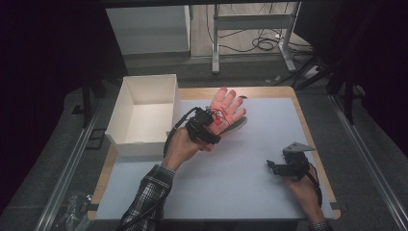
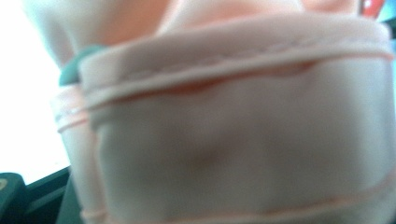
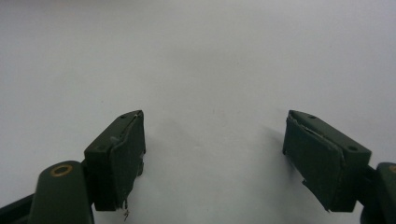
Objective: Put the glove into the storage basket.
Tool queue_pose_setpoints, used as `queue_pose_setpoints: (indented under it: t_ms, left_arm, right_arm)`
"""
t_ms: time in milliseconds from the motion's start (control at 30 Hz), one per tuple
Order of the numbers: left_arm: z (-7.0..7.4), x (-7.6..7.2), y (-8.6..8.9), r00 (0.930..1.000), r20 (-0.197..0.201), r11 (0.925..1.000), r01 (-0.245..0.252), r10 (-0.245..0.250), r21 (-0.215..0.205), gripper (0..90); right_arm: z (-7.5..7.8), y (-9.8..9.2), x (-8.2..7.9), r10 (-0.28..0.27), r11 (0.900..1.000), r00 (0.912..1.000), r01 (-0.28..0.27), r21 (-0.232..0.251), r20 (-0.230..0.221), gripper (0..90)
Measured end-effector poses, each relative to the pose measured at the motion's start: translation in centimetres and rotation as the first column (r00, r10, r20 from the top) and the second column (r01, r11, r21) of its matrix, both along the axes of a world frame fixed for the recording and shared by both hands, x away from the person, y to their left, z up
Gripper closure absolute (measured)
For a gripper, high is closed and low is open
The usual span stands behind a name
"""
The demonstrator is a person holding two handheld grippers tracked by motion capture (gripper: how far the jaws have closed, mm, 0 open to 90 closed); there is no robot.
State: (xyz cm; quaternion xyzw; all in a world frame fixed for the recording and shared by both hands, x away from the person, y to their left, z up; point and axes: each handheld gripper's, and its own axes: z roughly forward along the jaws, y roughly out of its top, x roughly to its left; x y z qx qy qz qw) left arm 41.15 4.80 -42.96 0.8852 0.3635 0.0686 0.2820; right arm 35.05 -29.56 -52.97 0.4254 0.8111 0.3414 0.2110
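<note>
up near the far middle of the table, the pink glove point(image 1: 226, 107) is lifted off the white mat point(image 1: 250, 159), fingers spread and pointing away from the person, with a red patch and a bit of white on its palm side. the left gripper point(image 1: 215, 126) has it by the cuff end, jaws clamped tight on the fabric. in the left gripper view you get the cuff point(image 2: 243, 140) pressed right up against the lens (super blurry, just pale pink cloth with stitched hems, and a dark green bit peeking out at the left). there's a shadow on the mat just under the glove, so it's hanging a little above the surface rather than lying on it.

just to the left of the glove sits an open white box point(image 1: 144, 113), on the table's left edge, nothing visible inside.

the right gripper point(image 1: 274, 167) is well apart from all that, resting low over the mat near the right side of the table. its jaws stand wide apart with nothing between them, just bare mat point(image 3: 205, 70) showing in the right gripper view.
</note>
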Motion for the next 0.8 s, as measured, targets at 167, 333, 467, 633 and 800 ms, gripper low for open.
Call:
queue_pose_setpoints:
  t_ms: [167,333,467,633,800]
  left_arm:
    - [1.1,0.8,0.8,0.9991,0.000,0.9991,-0.043,0.043,0.007,39.4]
    - [2.3,1.3,1.6,0.9970,0.013,0.9970,-0.077,0.077,0.003,39.3]
    - [3.2,1.7,2.3,0.9950,0.013,0.9951,-0.099,0.099,0.002,39.3]
    - [4.1,2.4,3.1,0.9916,0.012,0.9916,-0.129,0.129,0.011,39.2]
    - [5.2,3.1,4.2,0.9862,0.013,0.9862,-0.165,0.165,0.009,39.2]
  right_arm:
    - [0.0,0.0,0.0,0.000,1.000,1.0000,0.000,0.000,0.000,21.3]
    - [0.0,0.0,0.0,0.000,1.000,1.0000,0.000,0.000,0.001,21.3]
    - [0.0,0.0,0.0,0.000,1.000,1.0000,0.000,0.000,0.001,21.3]
    - [0.0,0.0,0.0,0.001,1.000,1.0000,-0.001,-0.001,0.001,21.3]
    - [0.0,0.0,0.0,0.001,1.000,1.0000,-0.001,0.000,0.001,21.3]
